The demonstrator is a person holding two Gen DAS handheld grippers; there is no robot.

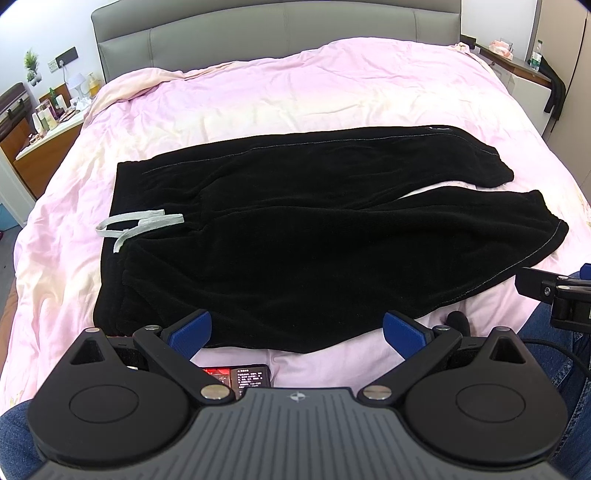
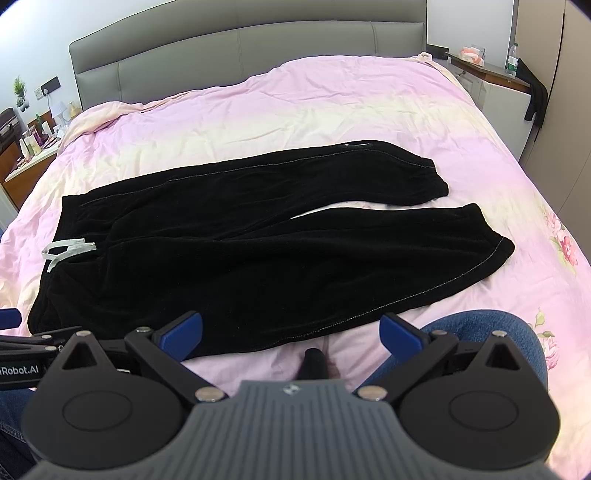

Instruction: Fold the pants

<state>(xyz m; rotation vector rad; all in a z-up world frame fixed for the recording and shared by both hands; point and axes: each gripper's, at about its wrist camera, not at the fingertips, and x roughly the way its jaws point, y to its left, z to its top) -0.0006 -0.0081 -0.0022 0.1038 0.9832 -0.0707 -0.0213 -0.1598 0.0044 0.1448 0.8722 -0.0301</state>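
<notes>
Black pants (image 1: pixel 295 229) lie flat across the pink bed, waistband at the left with a grey drawstring (image 1: pixel 136 225), both legs reaching right, slightly spread. They also show in the right wrist view (image 2: pixel 251 243), with the drawstring (image 2: pixel 66 251) at the left. My left gripper (image 1: pixel 297 330) is open and empty, hovering at the near edge of the pants below the waist area. My right gripper (image 2: pixel 291 332) is open and empty, near the lower leg's near edge. The right gripper's body also shows at the right of the left wrist view (image 1: pixel 554 291).
The pink duvet (image 1: pixel 295 92) covers the bed up to a grey headboard (image 1: pixel 277 33). A nightstand with bottles (image 1: pixel 48 122) stands at the left, a shelf (image 1: pixel 517 62) at the right. A phone (image 1: pixel 240 376) lies under my left gripper. Denim-clad knees (image 2: pixel 480 332) sit at the bed's near edge.
</notes>
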